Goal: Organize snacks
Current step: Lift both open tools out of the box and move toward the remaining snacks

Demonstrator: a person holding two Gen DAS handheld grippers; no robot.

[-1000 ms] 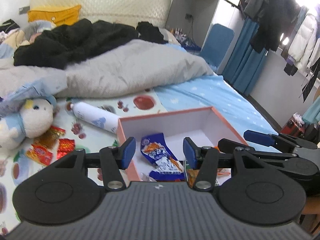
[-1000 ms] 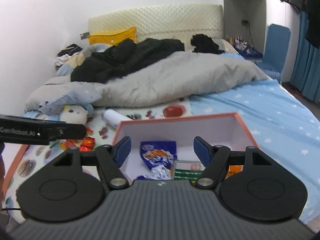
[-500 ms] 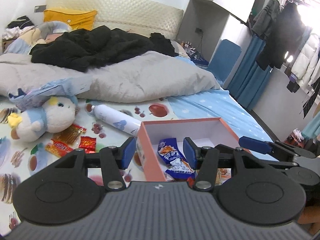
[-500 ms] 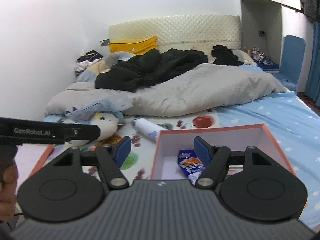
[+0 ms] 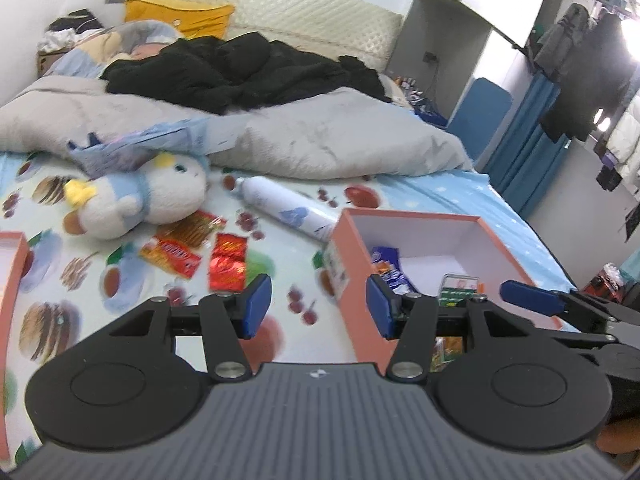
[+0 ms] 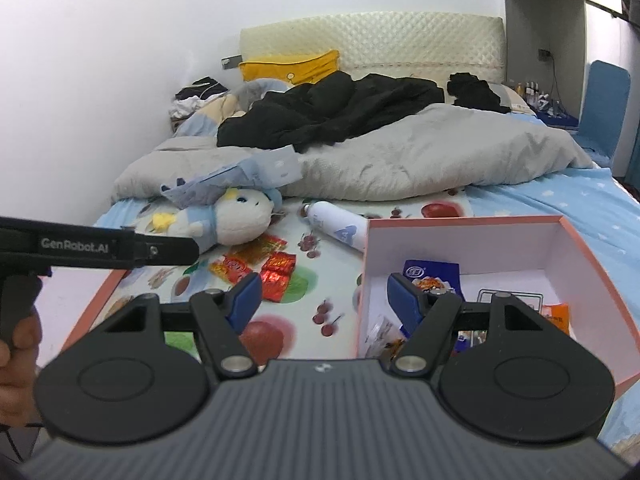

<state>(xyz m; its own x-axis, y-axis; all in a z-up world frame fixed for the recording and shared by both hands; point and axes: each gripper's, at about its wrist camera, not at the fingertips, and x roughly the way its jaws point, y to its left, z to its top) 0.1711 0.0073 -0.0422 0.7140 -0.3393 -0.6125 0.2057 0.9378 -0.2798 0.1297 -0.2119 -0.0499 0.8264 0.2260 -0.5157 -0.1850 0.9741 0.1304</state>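
A: Where were your fingers?

B: Your left gripper (image 5: 318,306) was spread wide and held nothing; your right gripper (image 6: 324,300) was the same, parted and empty.

A: And the snacks?

B: The red snack packets (image 5: 228,260) lay on the bed's fruit-print sheet (image 5: 280,336), between the plush toy (image 5: 140,200) and the pink box (image 5: 352,248). The blue snack bag (image 6: 432,272) lay inside that box.

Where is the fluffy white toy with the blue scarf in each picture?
Left wrist view: the plush toy lies left of center on the fruit-print sheet, above the red snack packets.
Right wrist view: the plush toy lies left of center, just past the left gripper's black finger.
Shared landmark: the white bottle lies to its right in both.
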